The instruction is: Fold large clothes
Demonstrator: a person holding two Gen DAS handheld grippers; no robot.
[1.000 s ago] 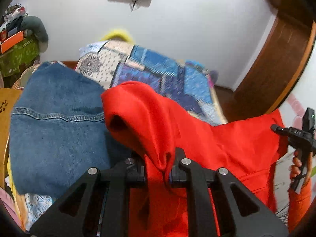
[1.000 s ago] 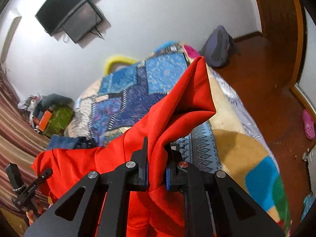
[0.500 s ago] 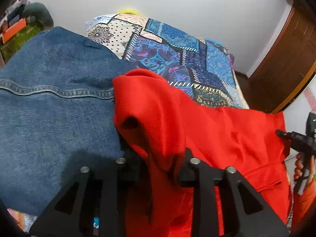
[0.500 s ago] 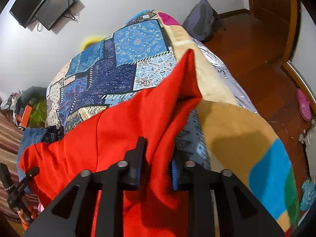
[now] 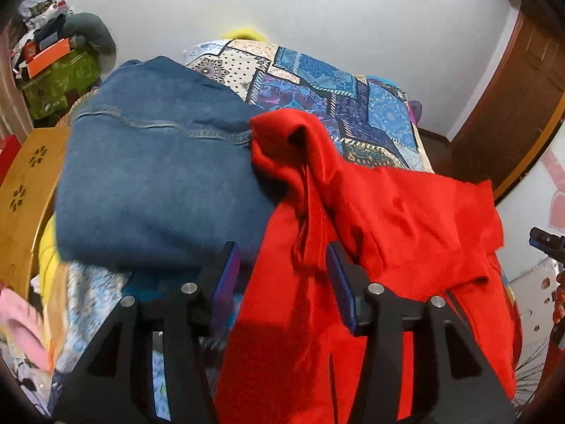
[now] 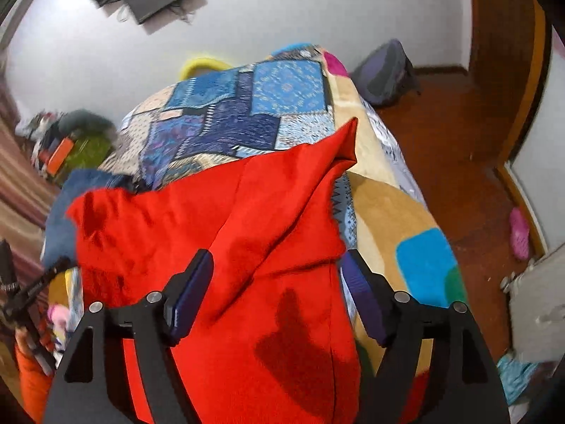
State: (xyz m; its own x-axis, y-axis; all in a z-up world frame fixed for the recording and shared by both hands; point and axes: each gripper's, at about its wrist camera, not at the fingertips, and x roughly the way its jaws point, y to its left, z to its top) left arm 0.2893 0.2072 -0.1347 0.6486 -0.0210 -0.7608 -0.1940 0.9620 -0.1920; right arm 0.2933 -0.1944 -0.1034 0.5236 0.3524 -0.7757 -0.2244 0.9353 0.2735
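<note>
the red garment point(image 5: 406, 212) lies spread across the near end of the bed point(image 6: 406, 212), its far left corner on the folded jeans point(image 5: 148, 176). both claws, left claw point(image 5: 282, 275) and right claw point(image 6: 275, 282), are opening with red cloth loose between the jaws, gripping nothing. best to back both out evenly so the fold stays flat.

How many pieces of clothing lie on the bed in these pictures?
2: the red garment spread across the near part of the bed, and the blue denim garment beside it, touching its corner. More may be hidden in the blurred pile at the bed's near left edge.
</note>
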